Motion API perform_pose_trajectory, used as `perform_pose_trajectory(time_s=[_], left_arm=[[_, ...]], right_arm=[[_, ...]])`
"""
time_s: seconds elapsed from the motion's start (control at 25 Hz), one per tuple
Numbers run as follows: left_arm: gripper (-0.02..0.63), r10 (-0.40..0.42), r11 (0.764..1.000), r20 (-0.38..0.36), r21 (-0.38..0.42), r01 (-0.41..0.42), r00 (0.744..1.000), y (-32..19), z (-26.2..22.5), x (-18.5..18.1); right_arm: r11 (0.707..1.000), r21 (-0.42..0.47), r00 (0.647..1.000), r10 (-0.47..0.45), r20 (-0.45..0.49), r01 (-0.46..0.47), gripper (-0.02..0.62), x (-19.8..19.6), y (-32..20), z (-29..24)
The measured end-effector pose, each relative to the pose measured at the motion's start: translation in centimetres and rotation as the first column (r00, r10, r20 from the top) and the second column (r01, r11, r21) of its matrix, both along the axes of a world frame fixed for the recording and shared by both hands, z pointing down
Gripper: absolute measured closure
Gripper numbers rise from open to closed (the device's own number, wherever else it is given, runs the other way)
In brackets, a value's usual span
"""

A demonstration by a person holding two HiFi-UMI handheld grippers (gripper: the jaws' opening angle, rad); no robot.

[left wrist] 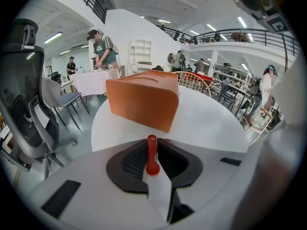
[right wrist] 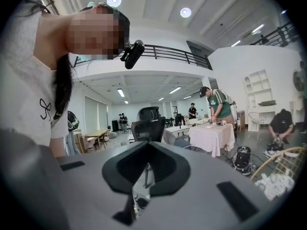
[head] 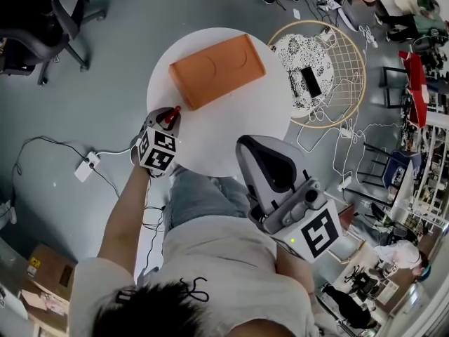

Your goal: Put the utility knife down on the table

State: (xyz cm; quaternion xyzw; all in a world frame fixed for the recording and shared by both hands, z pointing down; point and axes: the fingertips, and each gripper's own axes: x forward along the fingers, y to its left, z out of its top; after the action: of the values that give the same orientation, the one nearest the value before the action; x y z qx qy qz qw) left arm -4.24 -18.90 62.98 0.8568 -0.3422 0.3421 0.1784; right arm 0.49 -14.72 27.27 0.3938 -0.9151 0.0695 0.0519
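Observation:
A red utility knife sticks out from between the jaws of my left gripper, which is shut on it. In the head view the left gripper is over the left rim of the round white table, and the red knife shows at its tip. An orange box lies on the table's far half, just ahead of the knife in the left gripper view. My right gripper hovers over the table's near edge by the person's torso, shut and empty.
A round wire basket table with a patterned cloth and a black device stands right of the white table. A black office chair is at the far left. A power strip and cables lie on the floor to the left.

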Motion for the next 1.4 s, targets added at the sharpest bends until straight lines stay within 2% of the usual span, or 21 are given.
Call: perform_pose_trajectory(time_s=[0.28, 0.4, 0.52, 0.88, 1.08, 1.24, 1.4], left_arm=[[0.54, -0.009, 1.0, -0.01, 0.009, 0.009, 1.0, 0.2, -0.9, -0.1], [0.579, -0.015, 0.999, -0.002, 0.037, 0.015, 1.0, 0.2, -1.6, 0.0], [0.591, -0.027, 0.998, -0.002, 0.053, 0.027, 1.0, 0.4, -2.3, 0.3], [0.595, -0.096, 0.99, -0.014, 0.105, 0.097, 0.995, 2.6, -6.2, 0.8], [0.597, -0.15, 0.973, -0.069, 0.167, 0.16, 0.986, 4.4, -10.6, 1.3], [0.597, -0.17, 0.956, -0.139, 0.219, 0.197, 0.976, 6.7, -14.6, 2.2], [0.597, -0.184, 0.925, -0.207, 0.294, 0.241, 0.961, 9.5, -19.5, 2.9]], right_arm=[[1.0, 0.005, 1.0, -0.001, 0.013, 0.001, 0.586, 0.0, 0.7, -0.3], [1.0, 0.008, 1.0, -0.004, 0.027, 0.004, 0.586, 0.2, 1.1, -0.5], [1.0, 0.023, 1.0, -0.008, 0.026, 0.007, 0.586, 0.8, 1.8, -0.8], [0.995, 0.072, 0.995, -0.074, 0.061, 0.07, 0.586, 1.9, 5.1, -2.3], [0.99, 0.079, 0.989, -0.124, 0.075, 0.118, 0.586, 2.7, 7.0, -2.6], [0.984, 0.087, 0.984, -0.162, 0.077, 0.155, 0.586, 3.0, 8.5, -2.7], [0.973, 0.097, 0.972, -0.217, 0.085, 0.209, 0.586, 3.2, 10.4, -3.0]])
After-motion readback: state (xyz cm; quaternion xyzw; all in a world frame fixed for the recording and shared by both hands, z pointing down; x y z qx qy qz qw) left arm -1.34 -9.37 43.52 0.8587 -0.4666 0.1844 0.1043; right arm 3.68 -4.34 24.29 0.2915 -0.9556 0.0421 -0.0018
